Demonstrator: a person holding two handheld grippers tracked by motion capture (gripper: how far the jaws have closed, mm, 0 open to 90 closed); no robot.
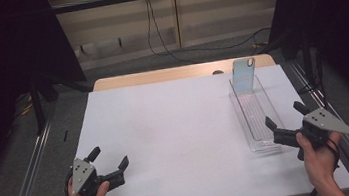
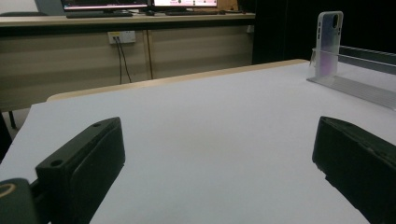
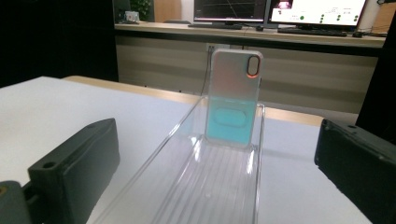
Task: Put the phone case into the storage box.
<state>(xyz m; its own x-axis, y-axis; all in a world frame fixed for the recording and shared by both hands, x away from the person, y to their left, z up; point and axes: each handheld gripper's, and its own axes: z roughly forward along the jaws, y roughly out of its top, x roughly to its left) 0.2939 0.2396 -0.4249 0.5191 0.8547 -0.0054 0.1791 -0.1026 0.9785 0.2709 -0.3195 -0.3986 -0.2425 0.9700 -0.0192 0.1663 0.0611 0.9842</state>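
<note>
A long clear plastic tray (image 1: 256,118) lies on the right side of the white table top. A phone case (image 1: 244,75), pale with a teal lower half, stands upright at the tray's far end, its camera cutout at the top. My right gripper (image 1: 285,117) is open at the tray's near end, jaws wide apart on either side of it; the right gripper view looks straight along the tray (image 3: 187,186) to the case (image 3: 233,105). My left gripper (image 1: 108,157) is open at the near left, nothing between its jaws. Far off to its right it sees the case (image 2: 328,44) and tray (image 2: 359,86).
The white sheet (image 1: 176,128) covers the table, with a wooden strip (image 1: 159,75) bare along the far edge. Metal rails (image 1: 30,166) run along both sides of the table. Dark curtains hang left and right; cables trail on the floor behind.
</note>
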